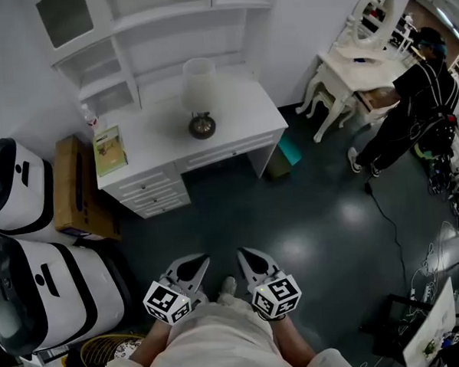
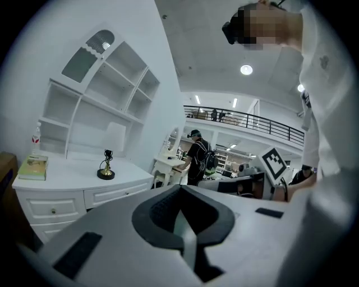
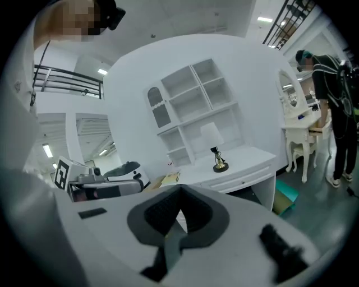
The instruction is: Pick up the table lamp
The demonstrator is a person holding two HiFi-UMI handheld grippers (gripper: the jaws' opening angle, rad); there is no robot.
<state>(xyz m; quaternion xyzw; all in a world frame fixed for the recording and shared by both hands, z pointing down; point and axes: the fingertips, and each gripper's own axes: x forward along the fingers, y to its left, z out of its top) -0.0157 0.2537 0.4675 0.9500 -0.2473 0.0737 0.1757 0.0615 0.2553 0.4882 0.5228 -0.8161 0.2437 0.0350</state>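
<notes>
Head view: a wide stretch of dark floor (image 1: 315, 213) lies open between the person and the white worktop (image 1: 237, 113), whose front edge and drawers sit at 12 o'clock from the tongs. The table lamp (image 1: 199, 92) stands upright near the middle of that worktop, clear of every edge, with a white shade over a round dark base. At 9 o'clock from the lamp, a small bottle (image 1: 90, 117) and a green book (image 1: 110, 151) sit by the left edge. White shelving (image 1: 130, 38) rises behind. A cardboard box (image 1: 72, 187) and white-and-black cases (image 1: 19, 186) crowd the floor at 9 o'clock. A dressing table (image 1: 346, 65) and a standing person (image 1: 417, 100) are at 2 o'clock, well apart from the lamp. The left tongs (image 1: 198, 260) and right tongs (image 1: 245, 255) are held side by side close to the body, both aimed at the worktop and well short of it.

Left gripper view: the jaws are pressed together with nothing between them. The lamp (image 2: 106, 168) stands far off at 10 o'clock, with bare worktop around its base.

Right gripper view: the jaws are pressed together and empty. The lamp (image 3: 219, 160) is at 1 o'clock beyond the tips, with open floor before the drawers.
</notes>
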